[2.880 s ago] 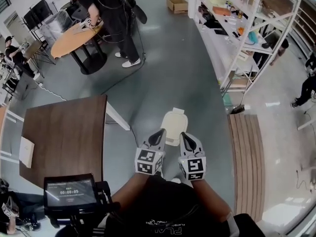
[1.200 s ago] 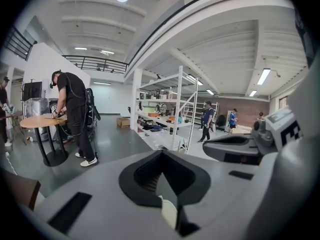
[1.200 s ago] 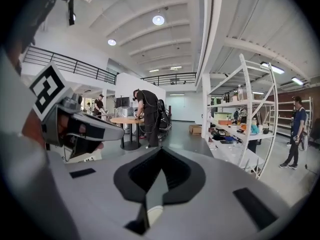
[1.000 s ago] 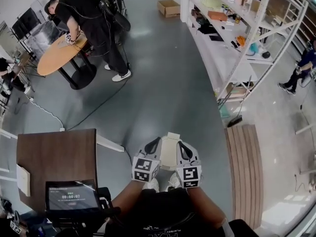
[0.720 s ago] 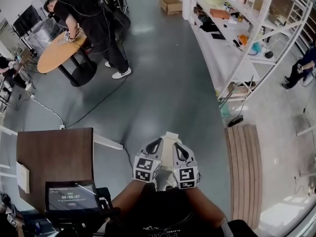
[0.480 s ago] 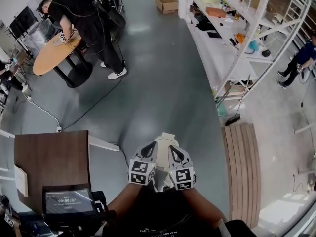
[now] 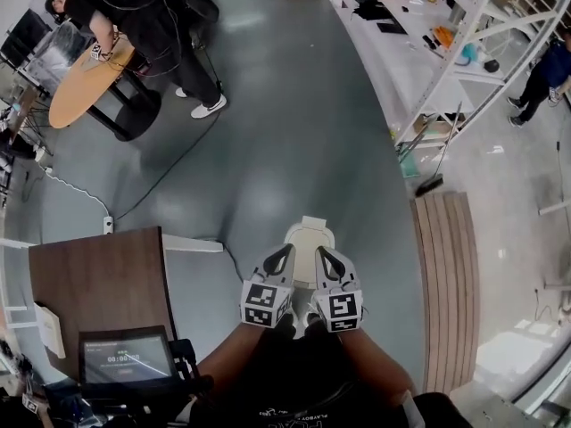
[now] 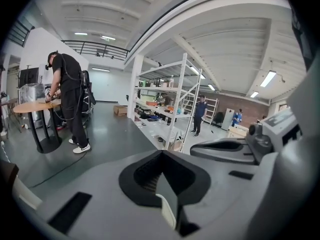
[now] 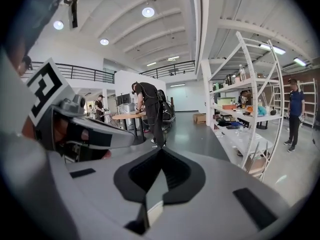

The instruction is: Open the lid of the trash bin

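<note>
A small cream trash bin [image 7: 309, 240] stands on the grey floor straight ahead of me, its lid down. In the head view my left gripper [image 7: 284, 255] and right gripper [image 7: 322, 256] hang side by side above the bin's near edge, one at each side. Both are shut with nothing between the fingers. The left gripper view shows its jaws met at the tip [image 8: 161, 152], pointing level across the hall; the right gripper [image 9: 160, 149] looks the same. Neither gripper view shows the bin.
A brown table [image 7: 100, 279] with a tablet screen [image 7: 125, 357] stands at my left. A slatted wooden bench [image 7: 442, 283] runs along the right, white shelving [image 7: 419, 56] behind it. A person [image 7: 134, 12] leans over a round table, and a cable [image 7: 165, 172] crosses the floor.
The head view has shifted, and more of the bin now shows beyond the gripper tips. The grippers stay close together and shut. The lid stays down.
</note>
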Motion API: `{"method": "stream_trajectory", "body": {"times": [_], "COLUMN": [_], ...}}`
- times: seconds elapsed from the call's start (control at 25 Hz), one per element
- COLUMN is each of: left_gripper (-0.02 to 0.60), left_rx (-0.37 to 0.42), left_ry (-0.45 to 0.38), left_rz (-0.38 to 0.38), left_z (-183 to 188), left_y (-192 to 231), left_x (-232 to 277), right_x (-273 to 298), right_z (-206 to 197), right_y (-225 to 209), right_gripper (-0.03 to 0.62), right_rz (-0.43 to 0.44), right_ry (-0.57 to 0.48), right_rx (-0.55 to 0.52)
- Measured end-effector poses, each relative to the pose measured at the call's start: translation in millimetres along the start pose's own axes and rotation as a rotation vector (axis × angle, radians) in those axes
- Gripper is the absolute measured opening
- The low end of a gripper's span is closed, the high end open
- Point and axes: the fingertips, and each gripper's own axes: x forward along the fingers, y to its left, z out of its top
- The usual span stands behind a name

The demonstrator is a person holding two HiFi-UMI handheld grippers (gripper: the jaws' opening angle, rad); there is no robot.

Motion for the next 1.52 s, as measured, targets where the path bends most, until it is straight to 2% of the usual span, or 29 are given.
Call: {"method": "stream_trajectory", "body": {"times": [0.24, 0.48, 0.68, 0.76, 0.92, 1.12, 1.36, 1.52], "left_gripper": [0.000, 0.000, 0.000, 0.000, 0.000, 0.000, 0.000, 0.000], "left_rx": [-0.062, -0.090, -0.109, -0.118, -0.090, -0.092, -0.081, -0.087], "left_ry": [0.080, 0.171, 0.206, 0.233, 0.281, 0.328, 0.362, 0.362], "left_rz": [-0.016, -0.049, -0.041, -0.042, -0.042, -0.027, 0.027, 0.024], "left_z": [-56, -118, -175, -192, -218, -290, -348, -381], "left_y": [6, 18, 35, 39, 46, 46, 62, 62], "left_x": [5, 22, 51, 53, 51, 80, 89, 97], "right_x": [7, 26, 49, 52, 48, 56, 65, 67], "right_z": [-53, -102, -164, -176, -198, -287, -353, -390], "right_y": [17, 33, 26, 26, 31, 22, 35, 39], "right_gripper": [-0.002, -0.002, -0.002, -0.002, -0.002, -0.002, -0.002, -0.002], "right_rz": [0.021, 0.058, 0.067, 0.061, 0.039, 0.013, -0.005, -0.002], "right_ry": [0.106, 0.177, 0.229, 0.244, 0.276, 0.353, 0.425, 0.454], "right_rx": [0.028, 0.042, 0.042, 0.038, 0.056, 0.158, 0.208, 0.225]}}
